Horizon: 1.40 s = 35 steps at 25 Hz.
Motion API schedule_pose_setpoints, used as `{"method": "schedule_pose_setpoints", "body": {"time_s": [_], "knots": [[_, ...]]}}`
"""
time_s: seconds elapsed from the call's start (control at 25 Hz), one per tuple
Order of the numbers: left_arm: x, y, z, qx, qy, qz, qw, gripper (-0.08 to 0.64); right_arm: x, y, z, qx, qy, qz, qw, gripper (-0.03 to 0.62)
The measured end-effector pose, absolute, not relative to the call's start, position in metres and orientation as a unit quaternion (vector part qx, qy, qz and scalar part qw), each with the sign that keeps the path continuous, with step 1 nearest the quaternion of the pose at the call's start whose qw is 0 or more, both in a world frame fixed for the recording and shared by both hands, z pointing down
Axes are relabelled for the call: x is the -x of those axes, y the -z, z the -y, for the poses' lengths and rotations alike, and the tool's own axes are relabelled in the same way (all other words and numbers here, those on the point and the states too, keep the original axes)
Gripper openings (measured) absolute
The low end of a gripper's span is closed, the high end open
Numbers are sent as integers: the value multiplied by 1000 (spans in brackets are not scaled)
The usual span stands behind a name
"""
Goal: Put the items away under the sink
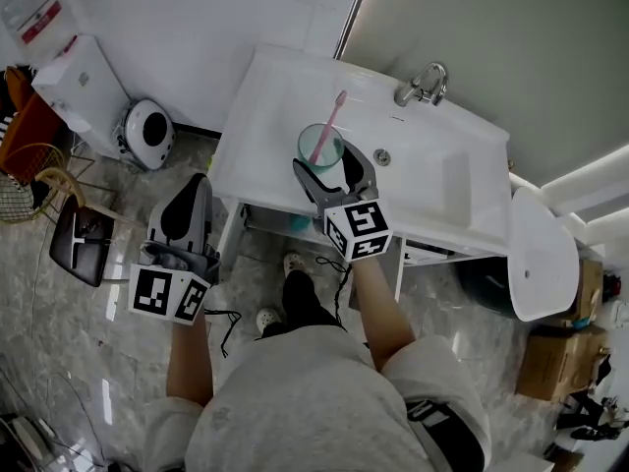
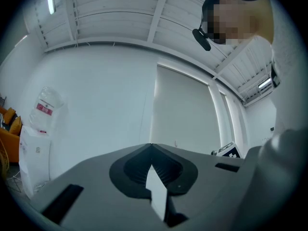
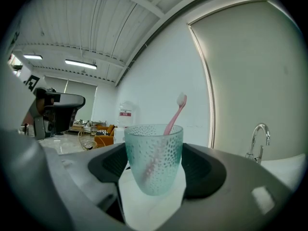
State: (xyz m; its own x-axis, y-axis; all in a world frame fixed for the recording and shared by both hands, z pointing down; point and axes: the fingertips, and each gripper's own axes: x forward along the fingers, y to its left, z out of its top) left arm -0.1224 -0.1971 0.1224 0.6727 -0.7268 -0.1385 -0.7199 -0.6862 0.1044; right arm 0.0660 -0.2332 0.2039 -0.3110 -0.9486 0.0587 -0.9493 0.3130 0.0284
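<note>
A frosted teal cup (image 1: 321,148) with a pink toothbrush (image 1: 331,124) in it stands on the left part of the white sink counter (image 1: 265,136). My right gripper (image 1: 326,161) has one jaw on each side of the cup and is shut on it. In the right gripper view the cup (image 3: 154,160) fills the space between the dark pads, and the toothbrush (image 3: 174,114) leans to the right. My left gripper (image 1: 200,183) hangs lower, left of the counter, shut and empty. In the left gripper view its jaws (image 2: 151,148) meet at the tip and point up at the wall.
A faucet (image 1: 423,85) and basin (image 1: 432,180) take up the right of the counter. An open shelf (image 1: 285,222) lies under the counter. A water dispenser (image 1: 84,91), a round white appliance (image 1: 149,131), a wire basket (image 1: 25,180) and a dark stool (image 1: 84,244) stand at the left.
</note>
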Motion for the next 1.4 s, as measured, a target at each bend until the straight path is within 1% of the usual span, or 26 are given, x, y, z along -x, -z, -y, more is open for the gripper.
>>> {"method": "schedule_pose_setpoints", "body": {"time_s": [0.4,0.8,1.12,1.4], "knots": [[119,-128,150,-927,85,363,24,8,-56,-210,158,-606,-2,795,24,362],[108,-139,137,-932,90,348,39,8,-53,-215,121,-608,10,793,32,362],[89,-141,130,-931,74,356,11,8,-58,-215,106,-588,11,808,18,362],[75,-148,110,-923,54,381,-23,8,-66,-220,91,-563,4,826,22,362]]}}
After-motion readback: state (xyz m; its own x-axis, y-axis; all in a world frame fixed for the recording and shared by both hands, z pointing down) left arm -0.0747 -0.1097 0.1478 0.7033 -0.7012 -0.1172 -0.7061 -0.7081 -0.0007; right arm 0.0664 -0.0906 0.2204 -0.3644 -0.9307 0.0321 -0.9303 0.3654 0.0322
